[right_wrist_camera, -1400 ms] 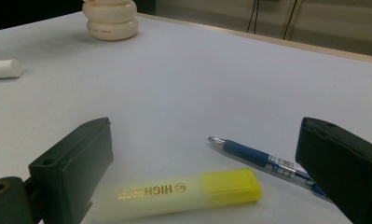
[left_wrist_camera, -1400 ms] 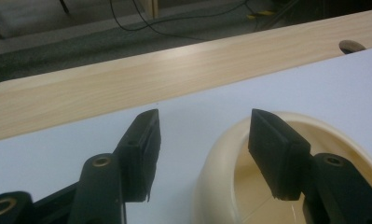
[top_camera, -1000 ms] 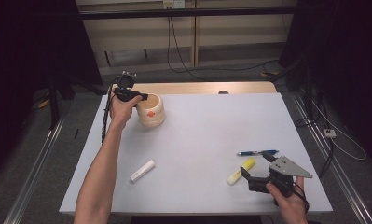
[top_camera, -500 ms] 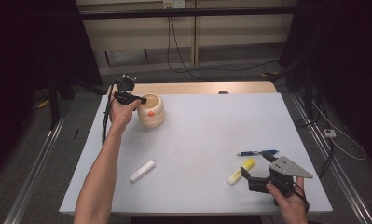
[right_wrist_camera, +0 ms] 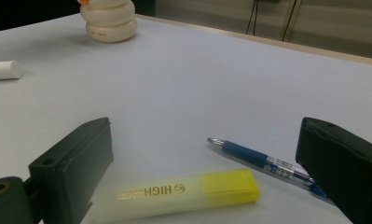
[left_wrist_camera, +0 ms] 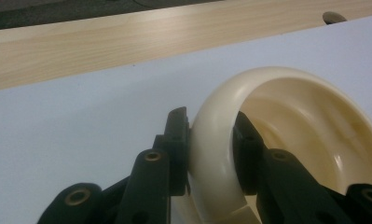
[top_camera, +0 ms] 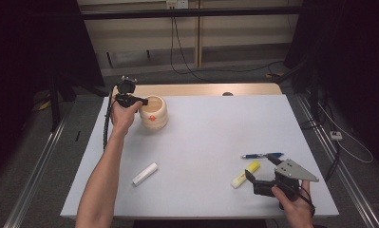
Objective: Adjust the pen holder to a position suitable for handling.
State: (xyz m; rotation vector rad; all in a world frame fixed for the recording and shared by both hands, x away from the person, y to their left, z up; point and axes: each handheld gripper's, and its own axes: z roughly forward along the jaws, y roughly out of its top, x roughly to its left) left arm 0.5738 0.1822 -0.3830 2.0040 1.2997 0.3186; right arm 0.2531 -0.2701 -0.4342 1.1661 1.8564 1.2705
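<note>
A: Gripping noted: the left gripper [left_wrist_camera: 210, 154] jaws have just been closing and are now clamped across the rim of the cream pot [top_camera: 154, 112], one jaw outside, one inside. The pot is seen at the table's [top_camera: 211, 133] far left corner.

B: Right gripper [right_wrist_camera: 207, 177]?

A: Jaws held wide apart, low over the yellow highlighter [right_wrist_camera: 174, 193], with the blue pen [right_wrist_camera: 263, 161] just beside it. Nothing is pinched.

B: Risks judged from here?

A: The rim is rounded and glossy; if lifted by one wall, the pot could be tilted or slipped free. On the right, both highlighter and pen might be caught in one closure.
</note>
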